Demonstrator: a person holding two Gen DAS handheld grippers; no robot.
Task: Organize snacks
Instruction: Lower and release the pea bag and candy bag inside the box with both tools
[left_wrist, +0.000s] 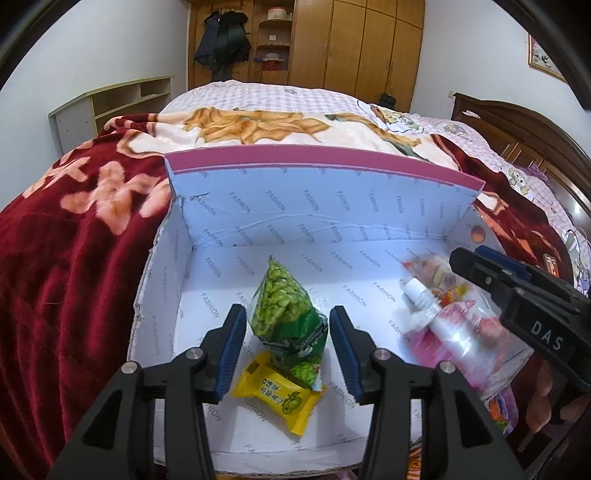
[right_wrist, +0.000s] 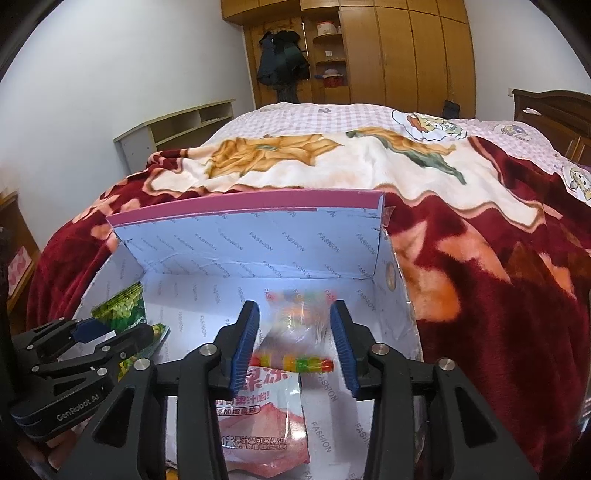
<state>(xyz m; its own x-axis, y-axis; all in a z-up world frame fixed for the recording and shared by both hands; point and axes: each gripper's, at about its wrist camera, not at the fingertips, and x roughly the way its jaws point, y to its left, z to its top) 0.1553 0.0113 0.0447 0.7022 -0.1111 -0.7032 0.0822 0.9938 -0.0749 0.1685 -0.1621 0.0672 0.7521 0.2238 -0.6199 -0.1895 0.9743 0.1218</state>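
An open cardboard box (left_wrist: 258, 218) with "FASHION" print lining and a pink-edged raised lid sits on the bed. Inside lie a green pea snack bag (left_wrist: 286, 314) and a yellow wrapped snack (left_wrist: 277, 397). My left gripper (left_wrist: 288, 350) is open above them, jaws either side of the green bag without touching it. At the box's right lie a pink jelly pouch (right_wrist: 266, 413) with a white spout and a clear bag of colourful candy (right_wrist: 299, 317). My right gripper (right_wrist: 293, 343) is open over the candy bag. The box wall also shows in the right wrist view (right_wrist: 258, 243).
The box rests on a dark red floral blanket (left_wrist: 74, 240) over a pink checked bedsheet (left_wrist: 266, 92). A wooden wardrobe (left_wrist: 351, 40) and hanging coats stand behind the bed, a low shelf unit (left_wrist: 110, 107) at the left wall, and a dark headboard (left_wrist: 535, 140) at right.
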